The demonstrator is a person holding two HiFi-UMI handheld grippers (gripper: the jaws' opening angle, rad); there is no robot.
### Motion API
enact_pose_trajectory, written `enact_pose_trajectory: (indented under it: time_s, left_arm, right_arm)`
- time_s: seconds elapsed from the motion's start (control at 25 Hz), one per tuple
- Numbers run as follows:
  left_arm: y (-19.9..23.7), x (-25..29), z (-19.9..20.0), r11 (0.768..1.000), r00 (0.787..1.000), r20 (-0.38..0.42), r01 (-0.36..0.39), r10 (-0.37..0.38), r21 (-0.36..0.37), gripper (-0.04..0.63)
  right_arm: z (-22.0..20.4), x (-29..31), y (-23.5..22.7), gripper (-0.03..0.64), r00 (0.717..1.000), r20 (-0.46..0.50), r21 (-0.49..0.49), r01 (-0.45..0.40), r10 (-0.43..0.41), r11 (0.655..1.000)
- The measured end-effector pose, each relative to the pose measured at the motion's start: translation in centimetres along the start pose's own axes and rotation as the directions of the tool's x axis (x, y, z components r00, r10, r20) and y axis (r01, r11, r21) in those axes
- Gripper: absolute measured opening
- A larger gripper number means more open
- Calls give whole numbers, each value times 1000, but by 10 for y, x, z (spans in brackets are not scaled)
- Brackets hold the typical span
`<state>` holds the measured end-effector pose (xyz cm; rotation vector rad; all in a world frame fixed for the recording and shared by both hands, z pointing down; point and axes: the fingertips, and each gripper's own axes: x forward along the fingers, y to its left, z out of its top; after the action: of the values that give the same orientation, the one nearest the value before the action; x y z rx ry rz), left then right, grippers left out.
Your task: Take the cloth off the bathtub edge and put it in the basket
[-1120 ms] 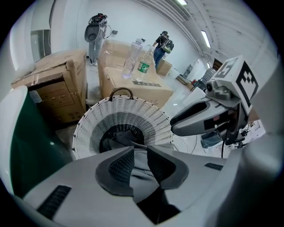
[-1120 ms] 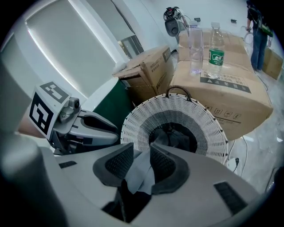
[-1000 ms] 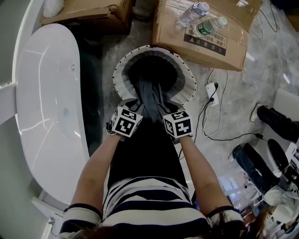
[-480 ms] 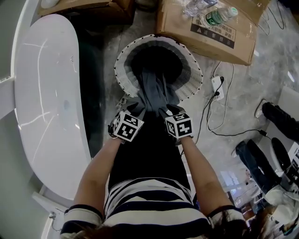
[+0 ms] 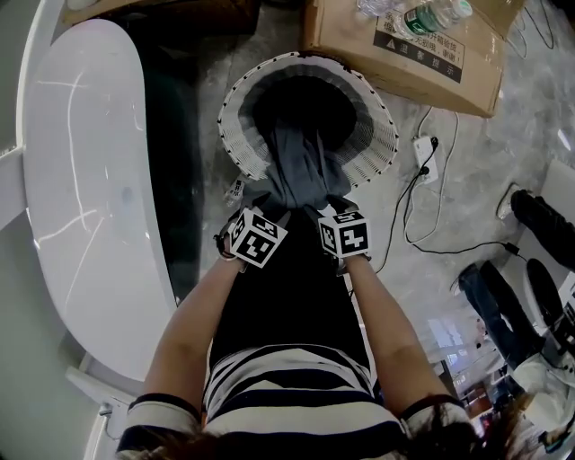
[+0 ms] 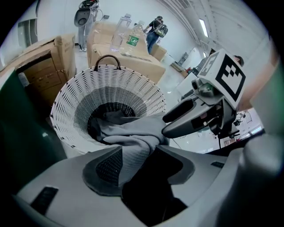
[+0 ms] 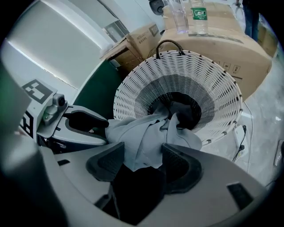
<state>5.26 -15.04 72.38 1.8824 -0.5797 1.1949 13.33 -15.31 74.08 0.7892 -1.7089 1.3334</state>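
Note:
A grey cloth (image 5: pixel 296 171) hangs half inside the white woven basket (image 5: pixel 235 135), its near end draped over the rim towards me. My left gripper (image 5: pixel 254 205) and right gripper (image 5: pixel 333 207) stand side by side at that near end. In the left gripper view the jaws (image 6: pixel 140 162) are opening; the cloth (image 6: pixel 128 133) lies loosely between them, resting by the left pad (image 6: pixel 104 170). In the right gripper view the jaws (image 7: pixel 142 164) are opening too, with the cloth (image 7: pixel 142 137) slack between the pads. The white bathtub (image 5: pixel 81 180) is at the left.
The basket stands on the grey floor between the tub and a cardboard box (image 5: pixel 404 54) that carries water bottles (image 5: pixel 431 16). A power strip with cables (image 5: pixel 424 157) lies right of the basket. Dark shoes (image 5: pixel 539 216) sit at the far right.
Both pairs of jaws have spread apart and let go of the cloth's near end, which now lies slack over the basket rim. The grippers have drawn slightly closer together.

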Motion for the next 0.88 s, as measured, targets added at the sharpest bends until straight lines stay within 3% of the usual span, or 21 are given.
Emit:
enact_pose_trajectory:
  time_s: [0.16, 0.28, 0.56, 0.68, 0.88]
  left_arm:
    - [2, 9, -1, 999, 1000, -26, -1, 2, 39, 230]
    - [1, 10, -4, 999, 999, -28, 19, -17, 47, 229]
    - [-1, 5, 2, 996, 999, -13, 51, -50, 78, 177]
    - [-6, 3, 5, 994, 998, -7, 55, -54, 100, 116]
    - [-6, -2, 7, 996, 998, -5, 66, -66, 65, 71]
  right_arm:
    - [-2, 6, 2, 256, 999, -26, 12, -18, 18, 1000]
    - [-3, 7, 7, 216, 998, -36, 5, -58, 58, 998]
    - [2, 4, 15, 59, 997, -25, -32, -71, 70, 997]
    - [6, 0, 18, 51, 996, -25, -41, -83, 82, 996]
    - [18, -10, 28, 49, 995, -12, -80, -96, 96, 992]
